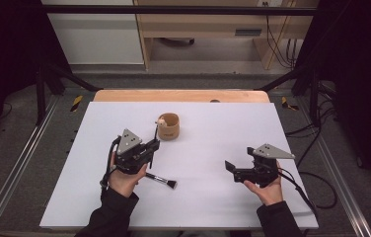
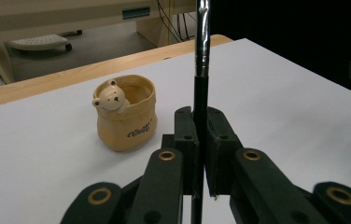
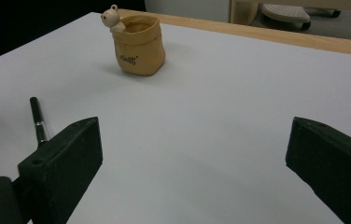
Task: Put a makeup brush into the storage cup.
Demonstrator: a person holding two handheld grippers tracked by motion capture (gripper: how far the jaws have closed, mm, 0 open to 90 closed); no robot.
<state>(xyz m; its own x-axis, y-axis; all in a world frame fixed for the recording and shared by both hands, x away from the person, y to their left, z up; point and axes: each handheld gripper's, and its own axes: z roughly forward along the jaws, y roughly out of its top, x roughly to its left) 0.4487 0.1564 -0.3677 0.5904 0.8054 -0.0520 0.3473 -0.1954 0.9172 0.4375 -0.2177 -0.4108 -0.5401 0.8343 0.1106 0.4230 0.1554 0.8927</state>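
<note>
My left gripper point(image 1: 153, 145) point(image 2: 200, 127) is shut on a thin black makeup brush point(image 2: 201, 79) with a silver ferrule, held upright by its handle point(image 1: 156, 132). Just beyond it stands a tan pouch-shaped cup point(image 1: 168, 127) point(image 2: 126, 114) point(image 3: 138, 44) with a small bear head on its rim. A second black brush point(image 1: 160, 179) point(image 3: 38, 122) lies flat on the white table point(image 1: 208, 143), close to my left hand, bristles pointing right. My right gripper point(image 1: 230, 168) point(image 3: 194, 144) hovers open over the right part of the table, nothing between its jaws.
The white board covers a wooden tabletop whose far edge point(image 1: 181, 95) shows behind the cup. Black frame posts point(image 1: 40, 89) stand at both sides, and cables point(image 1: 316, 182) trail off the right edge. Wooden furniture point(image 1: 198, 27) stands on the floor beyond.
</note>
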